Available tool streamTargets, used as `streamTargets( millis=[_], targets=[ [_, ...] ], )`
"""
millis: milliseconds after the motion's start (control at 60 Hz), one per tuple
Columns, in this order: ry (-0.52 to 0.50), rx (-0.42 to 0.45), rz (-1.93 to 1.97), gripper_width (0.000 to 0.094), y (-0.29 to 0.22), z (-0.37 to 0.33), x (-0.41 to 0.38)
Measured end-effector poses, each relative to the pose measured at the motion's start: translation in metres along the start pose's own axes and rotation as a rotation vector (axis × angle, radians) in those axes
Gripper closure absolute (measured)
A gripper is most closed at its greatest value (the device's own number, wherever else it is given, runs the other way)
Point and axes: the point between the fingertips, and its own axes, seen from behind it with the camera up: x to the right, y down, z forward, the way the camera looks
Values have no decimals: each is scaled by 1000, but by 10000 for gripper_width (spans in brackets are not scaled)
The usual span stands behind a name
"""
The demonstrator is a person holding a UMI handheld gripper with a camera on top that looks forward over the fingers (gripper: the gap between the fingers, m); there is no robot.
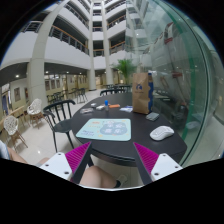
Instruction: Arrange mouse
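A white mouse (pixel 161 132) lies on the round black table (pixel 140 150), to the right of a pale green mouse mat (pixel 104 129). My gripper (pixel 112 160) is held above the table's near edge, well short of the mouse, which lies ahead and to the right. Its fingers, with magenta pads (pixel 77 157), stand wide apart with nothing between them.
A brown paper bag (pixel 141 93) stands at the back of the table beyond the mat, with small items near it. Black chairs (pixel 60 108) stand around the table. A glass wall runs along the right. An open atrium floor lies to the left.
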Motion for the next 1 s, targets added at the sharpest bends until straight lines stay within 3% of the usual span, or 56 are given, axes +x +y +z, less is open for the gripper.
streamTargets(
  millis=[150, 400, 500, 867, 933, 967, 1000],
  targets=[
    [90, -16, 27, 93, -4, 29, 68],
    [235, -156, 81, 92, 25, 90, 163],
    [218, -217, 96, 89, 29, 120, 189],
    [264, -305, 145, 96, 2, 190, 230],
    [303, -314, 139, 156, -1, 201, 240],
    [351, -328, 110, 358, 1, 201, 250],
    [366, -325, 116, 412, -1, 203, 251]
  ],
)
